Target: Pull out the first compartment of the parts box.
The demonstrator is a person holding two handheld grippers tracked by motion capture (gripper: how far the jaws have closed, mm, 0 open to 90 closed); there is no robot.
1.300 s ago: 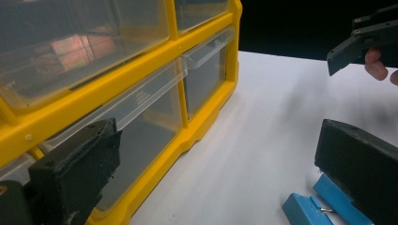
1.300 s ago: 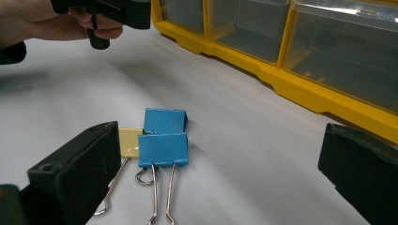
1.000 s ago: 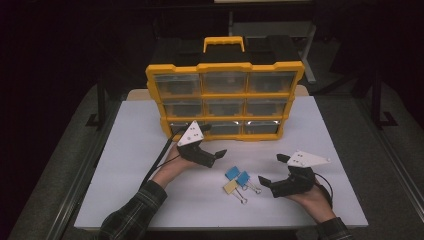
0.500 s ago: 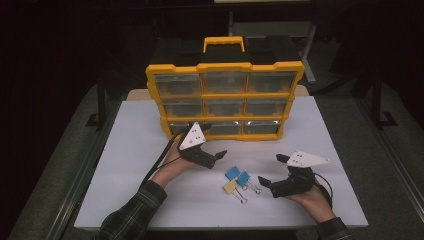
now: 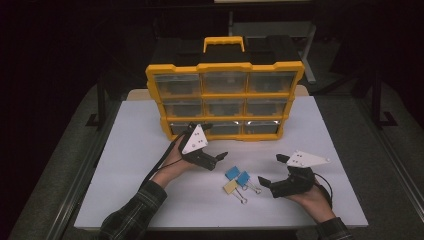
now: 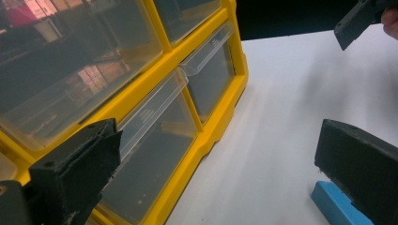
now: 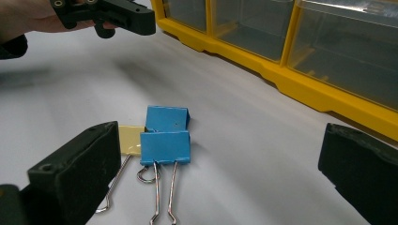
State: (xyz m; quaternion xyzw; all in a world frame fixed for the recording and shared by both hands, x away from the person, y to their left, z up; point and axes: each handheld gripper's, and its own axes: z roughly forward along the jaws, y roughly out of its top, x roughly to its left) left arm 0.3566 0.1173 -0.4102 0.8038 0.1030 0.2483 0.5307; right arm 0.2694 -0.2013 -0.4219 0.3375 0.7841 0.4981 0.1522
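Yellow organizer (image 5: pixel 225 95) — drawers (image 5: pixel 226 81) seemingly empty

Both grippers are matte black, blocky tools with two thick, flat-faced jaws. The left gripper (image 5: pixel 210 155) carries a pale grey three-cornered plate on top, dotted with small screw holes, and a thin black cable trails back from it along the wrist. The right gripper (image 5: pixel 272 172) bears the same kind of plate, with a black cable looping behind its rear end. Behind each gripper, a dark plaid sleeve (image 5: pixel 131 216) covers the forearm.
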